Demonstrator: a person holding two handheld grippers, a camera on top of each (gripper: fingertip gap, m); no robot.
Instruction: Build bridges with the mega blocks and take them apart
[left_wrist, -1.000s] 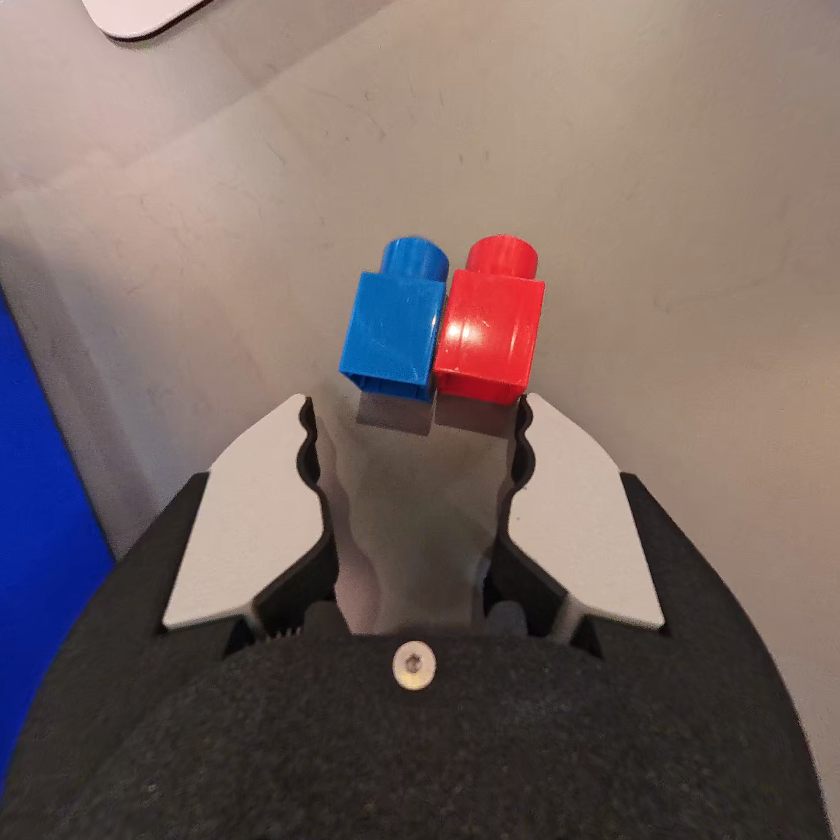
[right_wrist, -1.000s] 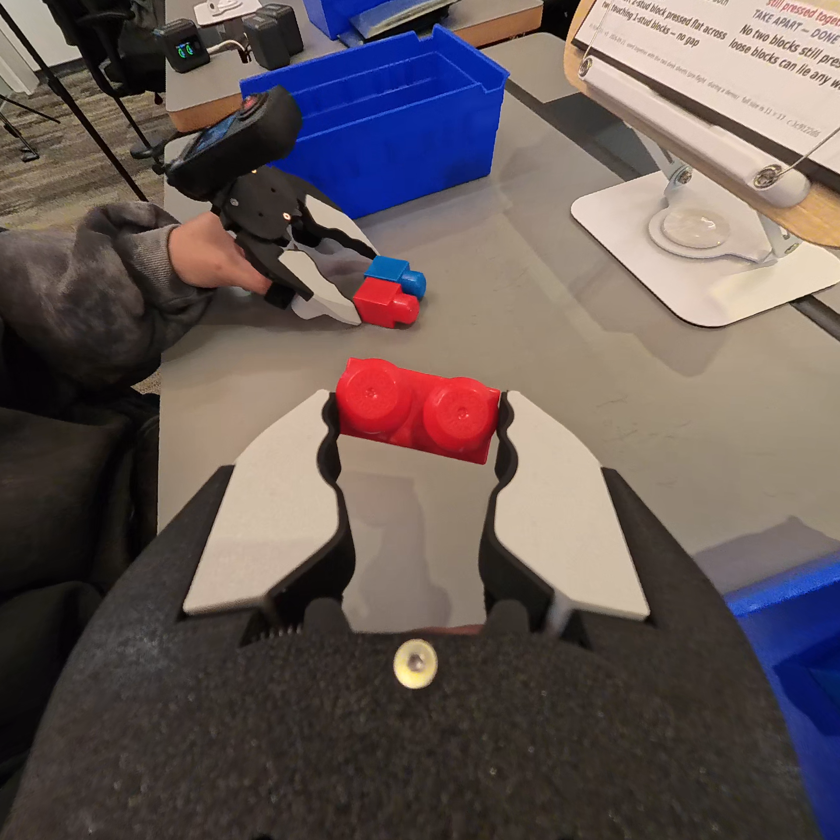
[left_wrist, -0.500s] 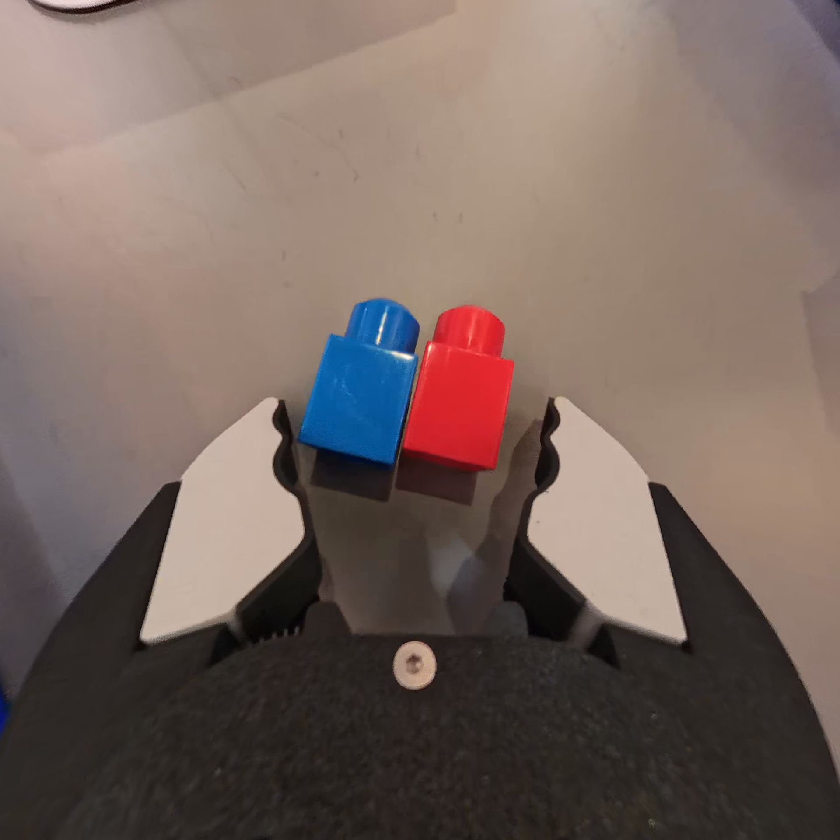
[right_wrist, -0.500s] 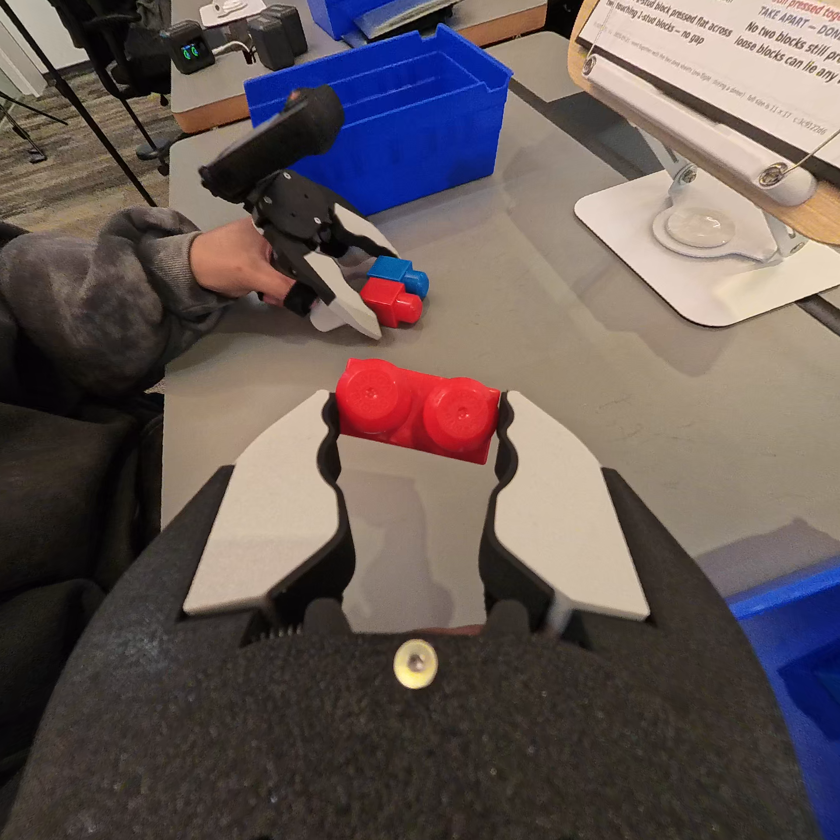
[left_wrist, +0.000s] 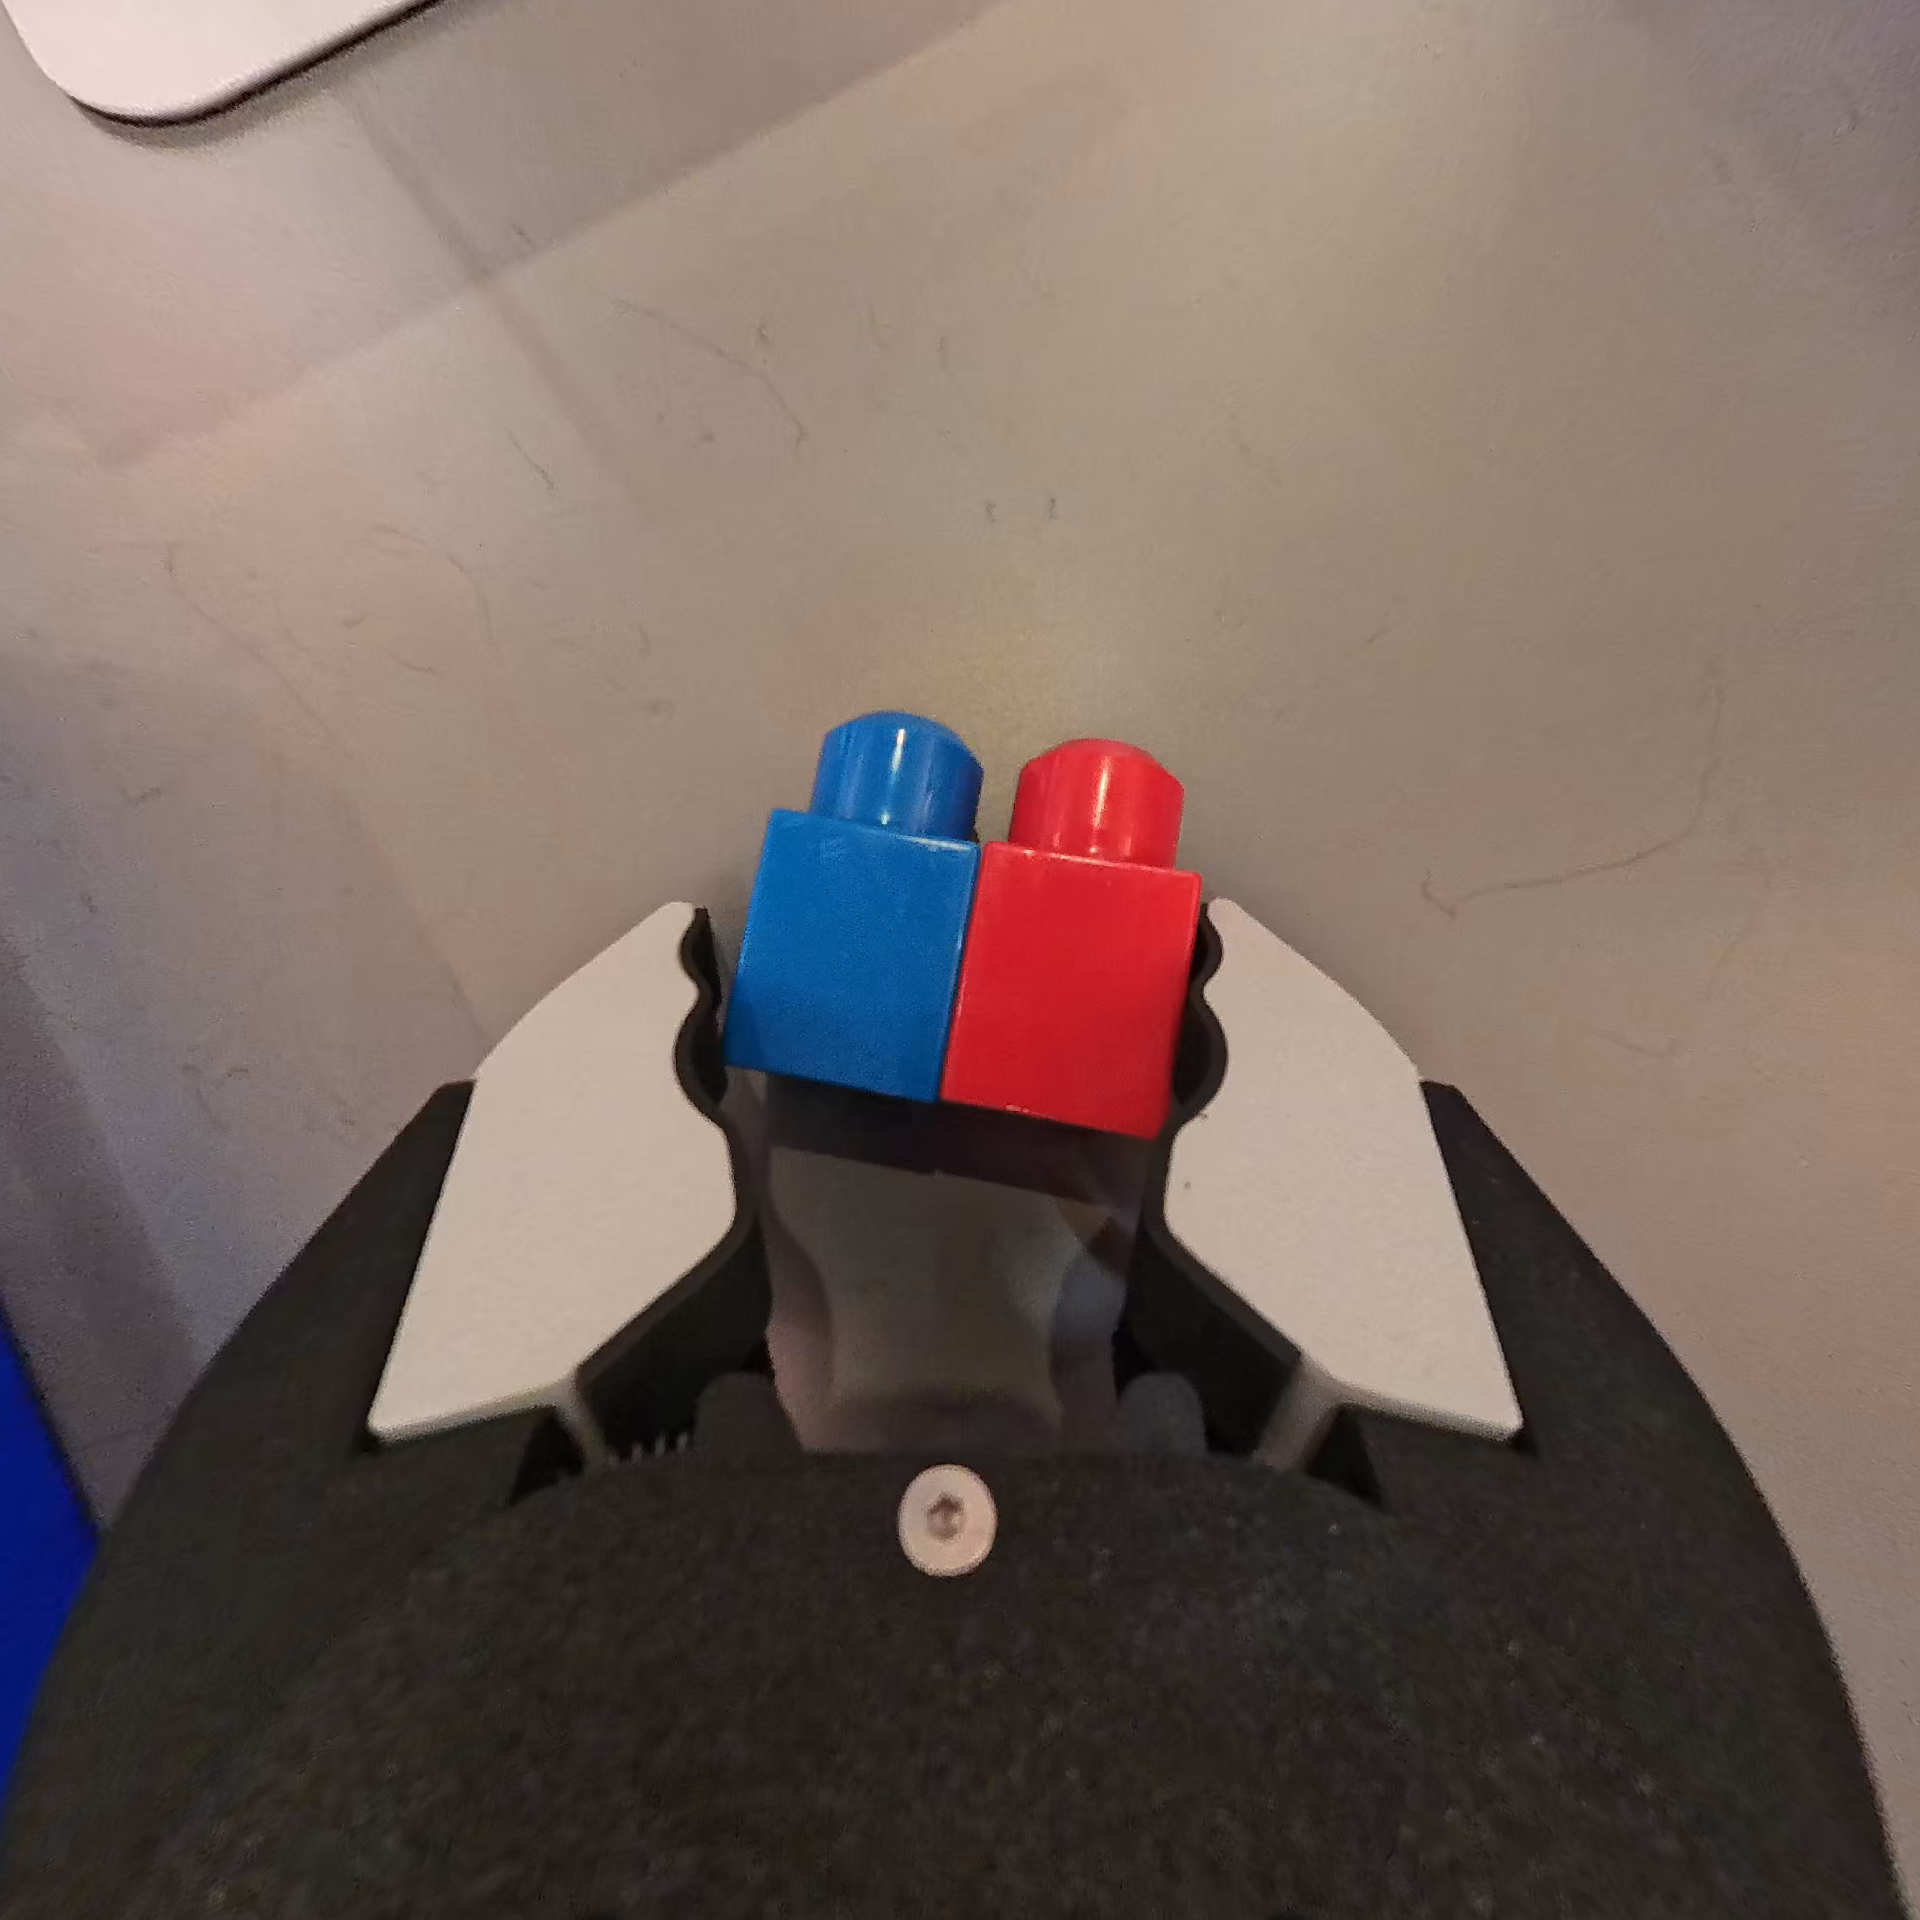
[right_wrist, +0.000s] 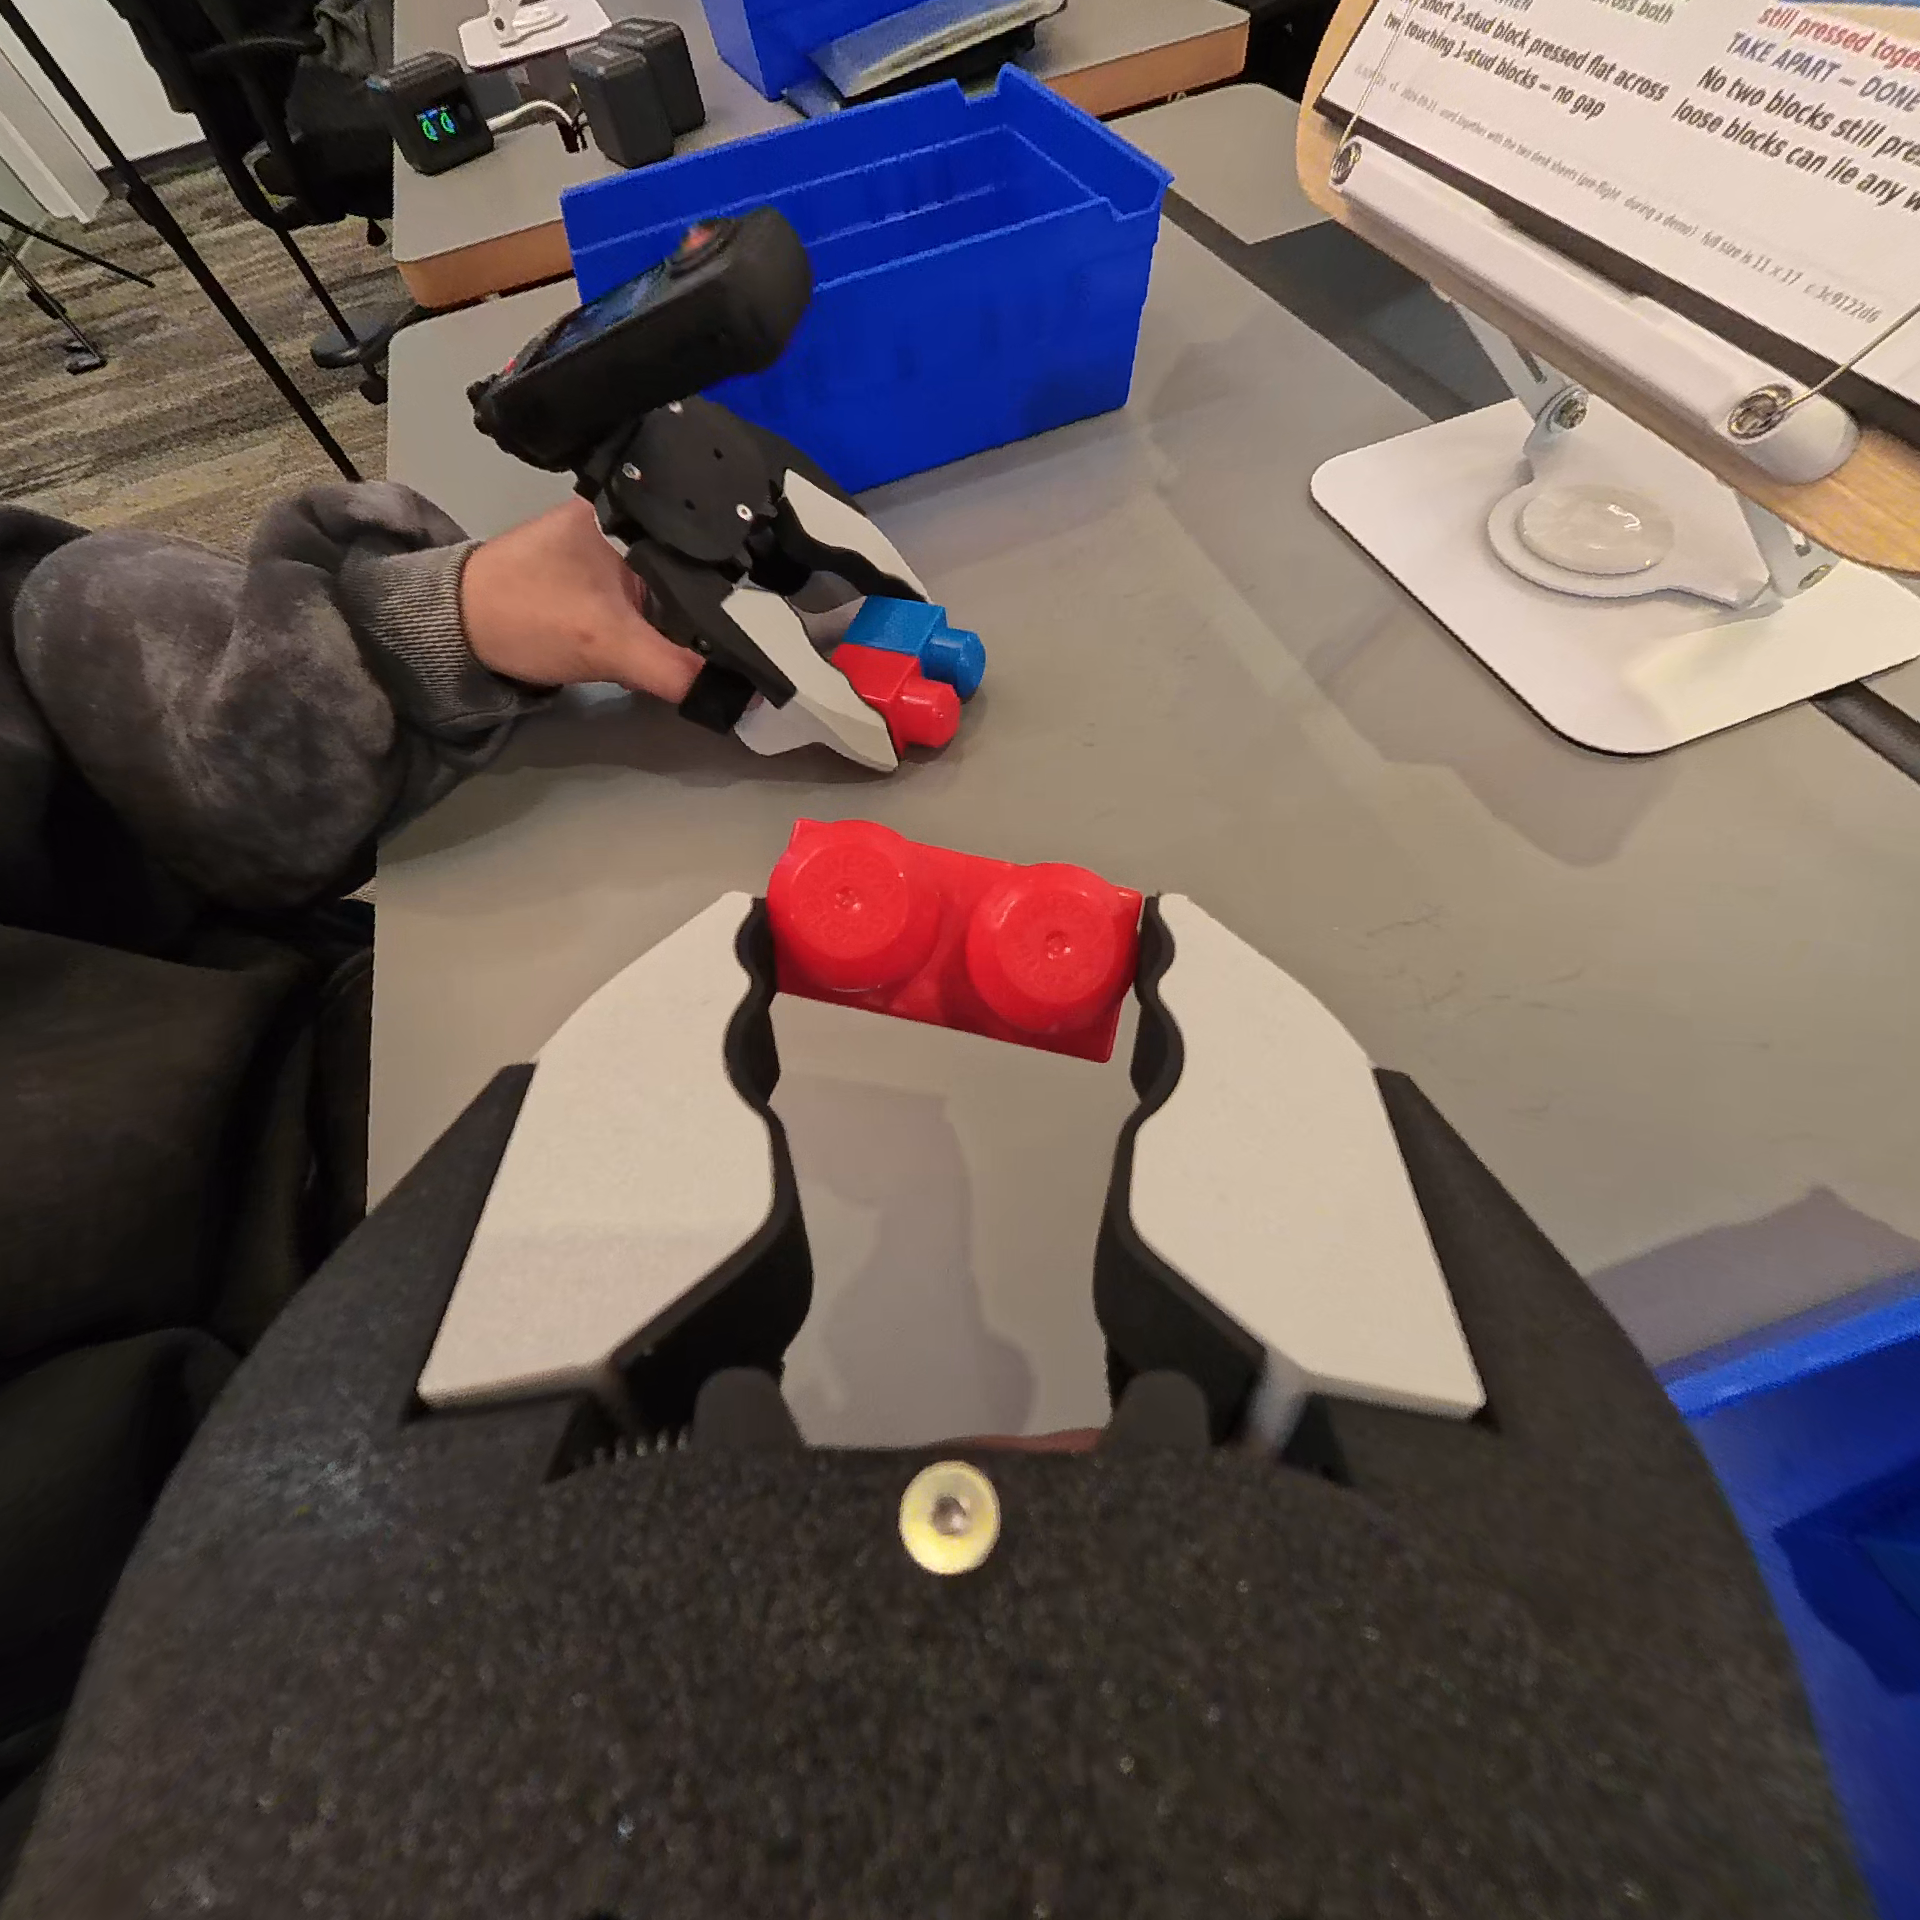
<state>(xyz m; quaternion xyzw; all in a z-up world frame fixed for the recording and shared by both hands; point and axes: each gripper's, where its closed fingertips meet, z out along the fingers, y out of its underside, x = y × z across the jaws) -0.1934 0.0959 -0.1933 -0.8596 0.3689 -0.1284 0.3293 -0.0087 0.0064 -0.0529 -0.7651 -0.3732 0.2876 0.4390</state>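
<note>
A blue one-stud block (left_wrist: 852, 956) and a red one-stud block (left_wrist: 1070, 997) lie side by side on the grey table, studs pointing away. My left gripper (left_wrist: 956, 935) is shut on the pair, one finger on each outer side. The right wrist view shows the same: the left gripper (right_wrist: 888, 670) low on the table, clamping the blue block (right_wrist: 904, 629) and the red block (right_wrist: 904, 691). My right gripper (right_wrist: 951, 914) is shut on a red two-stud block (right_wrist: 951, 951), studs facing the camera, held above the table (right_wrist: 1299, 883).
A blue bin (right_wrist: 883, 270) stands behind the left gripper. A white stand base (right_wrist: 1621, 603) with a slanted instruction board is at the right. Another blue bin (right_wrist: 1829, 1455) sits at the near right. A person's sleeve and hand (right_wrist: 540, 603) hold the left gripper. One gripper's finger ends stand about 25 cm off the other's. The white stand base (right_wrist: 1621, 603) is about 30 cm from my left fingertips and 35 cm from my right.
My left gripper moved forward around the blue and red one-stud blocks and closed on them. The right gripper and its two-stud block stayed put.
</note>
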